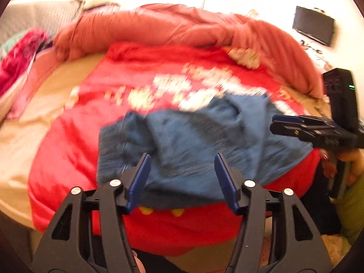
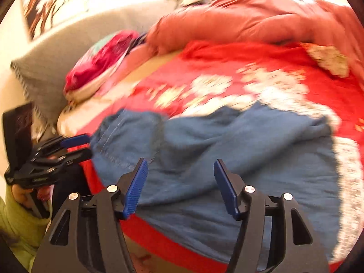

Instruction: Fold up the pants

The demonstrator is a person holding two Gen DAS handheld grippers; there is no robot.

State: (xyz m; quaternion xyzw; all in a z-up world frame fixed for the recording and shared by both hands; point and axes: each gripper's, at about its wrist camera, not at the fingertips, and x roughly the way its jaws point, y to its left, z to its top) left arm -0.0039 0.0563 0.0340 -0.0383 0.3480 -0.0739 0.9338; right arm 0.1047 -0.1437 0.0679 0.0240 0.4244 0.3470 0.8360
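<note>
The left gripper (image 1: 182,179) is being held with its two blue-padded fingers (image 1: 138,179) spread apart, and nothing is being pinched between them. It is being pointed down over the near edge of the blue pants (image 1: 186,141); whether the pads are brushing the cloth cannot be told through the blur.

The right gripper (image 2: 180,186) is likewise being held spread, with nothing gripped between its blue pads (image 2: 136,188), above the near part of the pants (image 2: 227,159). In the left wrist view the right gripper (image 1: 275,125) is being seen from the side at the right edge of the pants, carried by a hand (image 1: 341,161) in a yellow-green sleeve (image 1: 352,207).

The pants are being shown as a rumpled blue heap lying on a red bedspread (image 1: 91,113) patterned with pale flowers, near the bed's front edge. A salmon-coloured duvet (image 1: 182,29) is being seen bunched along the far side, and a grey pillow (image 2: 68,56) to the left.

No brand, label or writing is being rendered clearly enough to be read.
</note>
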